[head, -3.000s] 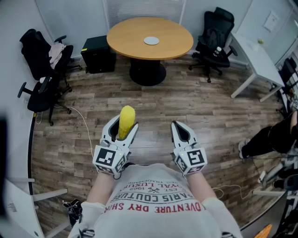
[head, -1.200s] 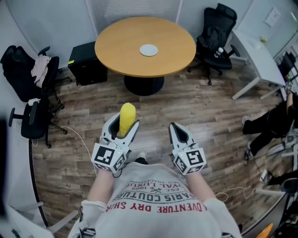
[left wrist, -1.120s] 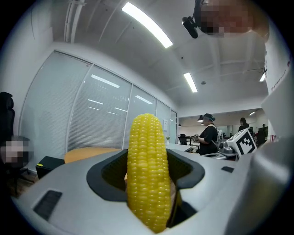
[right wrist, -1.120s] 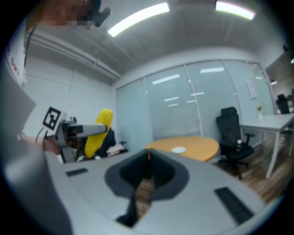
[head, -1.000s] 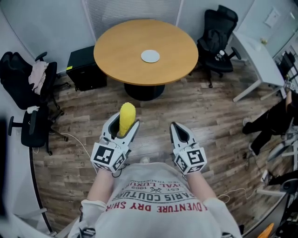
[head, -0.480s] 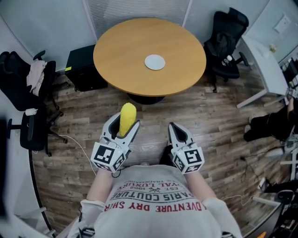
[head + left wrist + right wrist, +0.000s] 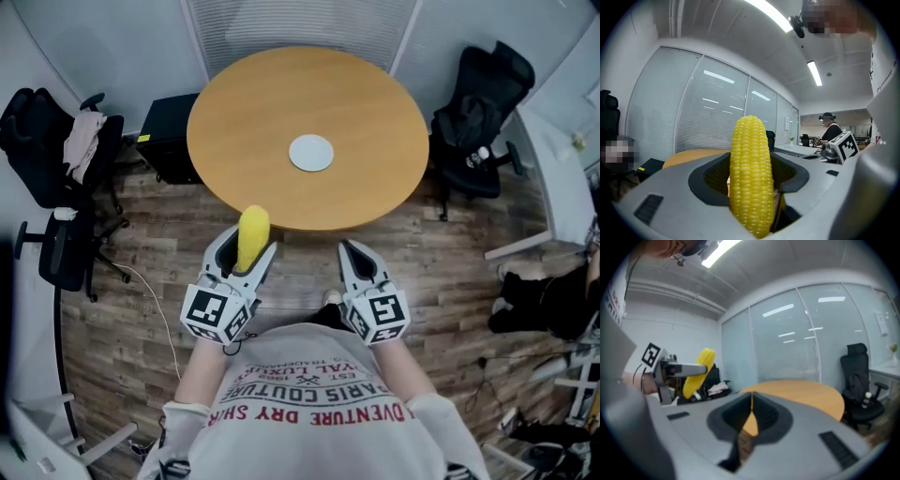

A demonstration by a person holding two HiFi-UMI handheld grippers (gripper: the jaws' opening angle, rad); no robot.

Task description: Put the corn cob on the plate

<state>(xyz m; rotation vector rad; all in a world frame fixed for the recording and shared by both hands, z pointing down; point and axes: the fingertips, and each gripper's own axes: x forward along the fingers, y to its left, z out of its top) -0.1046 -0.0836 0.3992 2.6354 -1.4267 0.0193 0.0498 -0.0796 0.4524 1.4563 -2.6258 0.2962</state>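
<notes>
A yellow corn cob (image 7: 250,235) stands upright in my left gripper (image 7: 241,251), which is shut on it; the cob (image 7: 750,173) fills the middle of the left gripper view. A small white plate (image 7: 310,152) lies near the middle of the round wooden table (image 7: 244,131) just ahead of both grippers. My right gripper (image 7: 352,255) is shut with nothing in it, held level beside the left one. From the right gripper view the corn cob (image 7: 698,372) shows at the left and the table (image 7: 806,392) ahead.
Black office chairs stand left (image 7: 56,187) and right (image 7: 483,122) of the table. A black box (image 7: 169,141) sits on the wood floor behind the table's left side. A white desk (image 7: 562,178) is at the far right. A cable (image 7: 155,300) trails on the floor at left.
The table and plate have drawn closer and now sit just in front of the grippers. Both grippers keep the same pose, the corn still held in the left one.
</notes>
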